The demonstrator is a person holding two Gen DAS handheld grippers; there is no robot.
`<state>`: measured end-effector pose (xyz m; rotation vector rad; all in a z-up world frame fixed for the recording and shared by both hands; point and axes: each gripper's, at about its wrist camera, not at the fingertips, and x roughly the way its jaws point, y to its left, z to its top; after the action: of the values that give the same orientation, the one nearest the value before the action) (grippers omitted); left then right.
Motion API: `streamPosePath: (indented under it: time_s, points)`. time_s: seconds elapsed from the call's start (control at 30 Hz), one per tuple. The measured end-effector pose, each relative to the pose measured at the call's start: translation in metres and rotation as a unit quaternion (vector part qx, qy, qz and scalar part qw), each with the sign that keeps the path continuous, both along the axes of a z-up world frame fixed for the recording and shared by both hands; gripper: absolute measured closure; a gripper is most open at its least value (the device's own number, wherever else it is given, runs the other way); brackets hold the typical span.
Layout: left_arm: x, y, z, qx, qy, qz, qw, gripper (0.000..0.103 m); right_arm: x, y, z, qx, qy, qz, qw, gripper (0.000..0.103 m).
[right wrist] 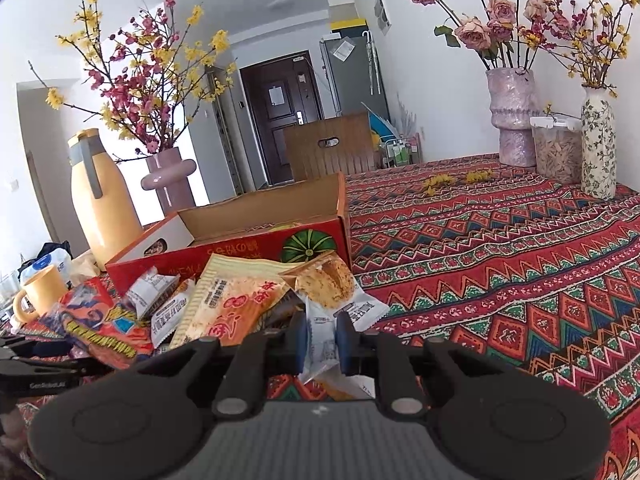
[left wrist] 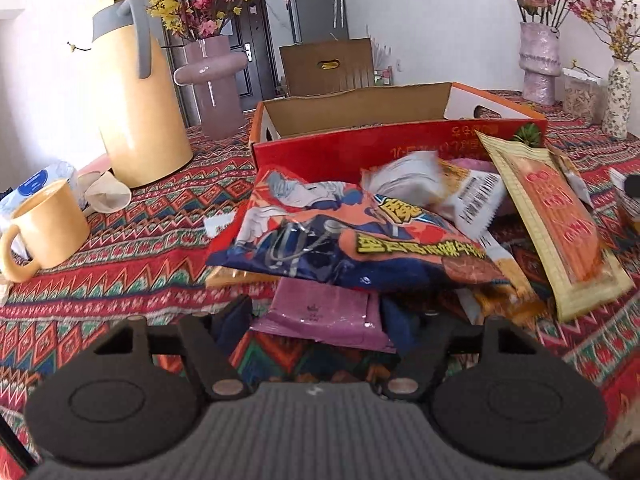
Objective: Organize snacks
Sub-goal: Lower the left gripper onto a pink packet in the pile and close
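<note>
A pile of snack packets lies in front of a red cardboard box (left wrist: 360, 148), which also shows in the right wrist view (right wrist: 240, 252). My left gripper (left wrist: 320, 320) is open, its blue-padded fingers either side of a purple packet (left wrist: 324, 312) that sits under a big orange-and-blue bag (left wrist: 340, 240). A tan packet (left wrist: 560, 224) leans at the right. My right gripper (right wrist: 322, 340) is shut on a white pastry packet (right wrist: 332, 292) and holds it at the pile's right edge. The tan packet (right wrist: 228, 300) lies to its left.
A yellow thermos jug (left wrist: 136, 104), a yellow mug (left wrist: 44, 228) and a pink vase (left wrist: 212, 80) stand left of the box. Two flower vases (right wrist: 514, 112) (right wrist: 598, 140) and a lidded jar (right wrist: 558, 148) stand at the far right. The patterned tablecloth (right wrist: 500, 260) spreads to the right.
</note>
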<state>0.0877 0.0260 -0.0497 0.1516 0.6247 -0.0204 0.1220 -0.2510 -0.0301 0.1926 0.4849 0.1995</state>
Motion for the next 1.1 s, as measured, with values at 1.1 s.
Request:
streamPosePath:
  time_s: [1.1]
  points:
    - [-0.008,-0.024,0.047,-0.033,-0.030,-0.019,0.9988,0.044,-0.011,0.014,0.022,0.021,-0.017,0.033,0.999,0.088]
